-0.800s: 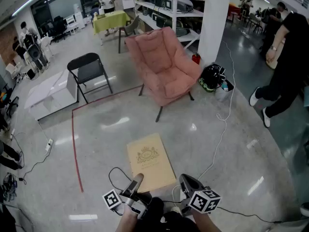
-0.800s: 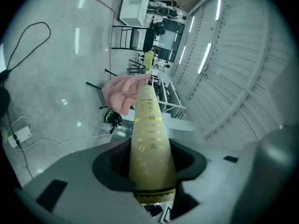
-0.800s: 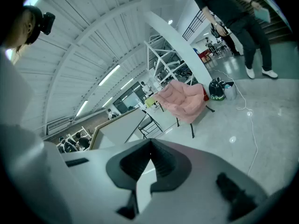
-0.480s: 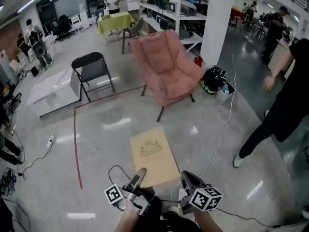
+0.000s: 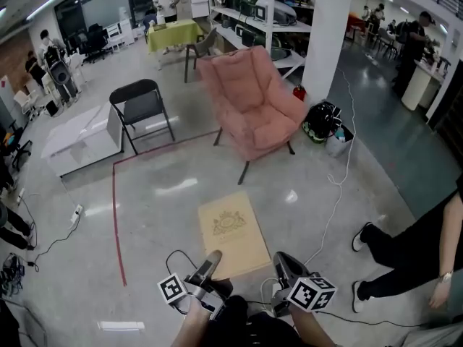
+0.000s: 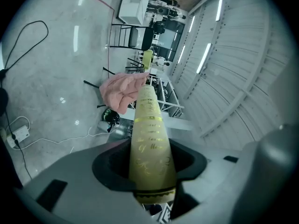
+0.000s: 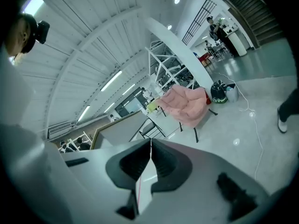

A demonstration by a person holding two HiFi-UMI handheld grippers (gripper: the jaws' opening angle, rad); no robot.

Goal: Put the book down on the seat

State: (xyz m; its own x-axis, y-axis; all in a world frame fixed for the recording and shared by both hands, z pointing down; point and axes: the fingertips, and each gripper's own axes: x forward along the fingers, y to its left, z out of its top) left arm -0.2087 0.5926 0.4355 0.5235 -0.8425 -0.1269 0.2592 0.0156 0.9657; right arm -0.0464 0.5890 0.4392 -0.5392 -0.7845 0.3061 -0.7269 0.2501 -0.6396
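A tan book [image 5: 230, 231] with a gold crest on its cover hangs flat above the floor, held at its near edge by both grippers. My left gripper [image 5: 212, 257] is shut on the near left corner; in the left gripper view its jaws [image 6: 149, 167] clamp the gold-lettered spine [image 6: 148, 125]. My right gripper [image 5: 281, 260] is shut on the near right corner, and in the right gripper view a thin pale edge of the book [image 7: 148, 171] sits pinched in its jaws [image 7: 150, 160]. The pink armchair [image 5: 249, 100] stands ahead, its seat bare.
A black folding chair [image 5: 141, 107] and a low white table [image 5: 79, 139] stand to the left. A red tape line [image 5: 116, 215] crosses the floor. A white pillar [image 5: 325, 35], a black bag [image 5: 318, 118] and a cable [image 5: 336, 194] lie right. A person's legs [image 5: 405, 259] are at the lower right.
The person in black at the right has walked toward the lower right corner. The book and both grippers hold nearly the same place, a little nearer the armchair.
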